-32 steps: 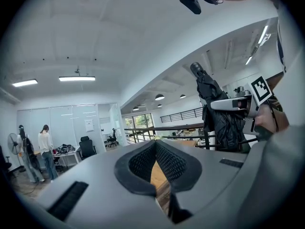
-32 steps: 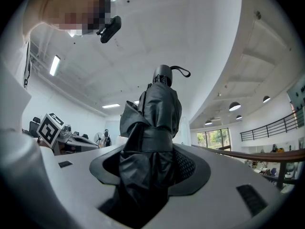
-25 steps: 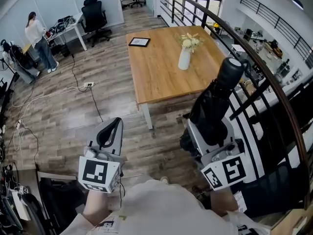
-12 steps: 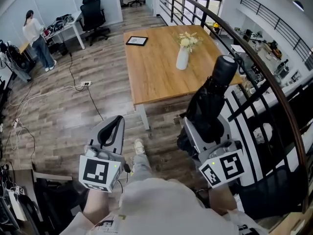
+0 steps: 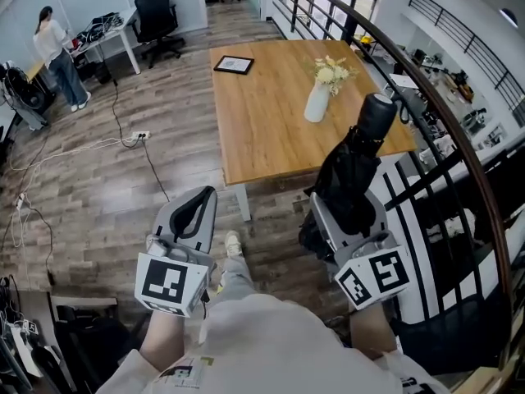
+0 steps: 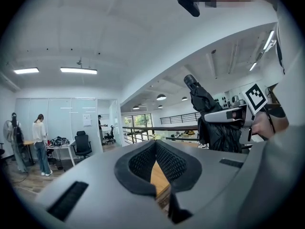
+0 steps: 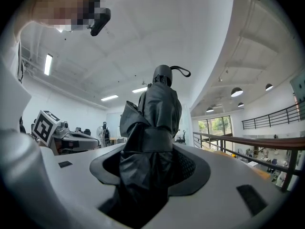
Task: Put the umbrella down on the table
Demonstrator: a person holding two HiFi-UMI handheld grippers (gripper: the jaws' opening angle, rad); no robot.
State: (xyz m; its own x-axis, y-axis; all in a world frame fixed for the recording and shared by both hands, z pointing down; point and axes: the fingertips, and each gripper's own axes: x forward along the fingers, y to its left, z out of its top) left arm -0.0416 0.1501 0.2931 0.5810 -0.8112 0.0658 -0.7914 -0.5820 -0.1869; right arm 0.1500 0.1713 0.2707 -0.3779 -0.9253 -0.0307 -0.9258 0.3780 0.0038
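A: Head view first. What sits lowest in the frame?

B: Two grippers. The left gripper [image 5: 202, 197], lower left, has its jaws pressed together at the tips with nothing between them.

A: And the right gripper [image 5: 351, 220]?

B: Lower right, clamped round a folded black umbrella [image 5: 358, 167] that juts up and away from it.

A: Is the umbrella on the table?

B: No, it is held in the air just short of the wooden table [image 5: 262, 121] at centre frame. Farther back stands a white vase [image 5: 317, 103] of flowers, and a person [image 5: 53, 48] is at upper left.
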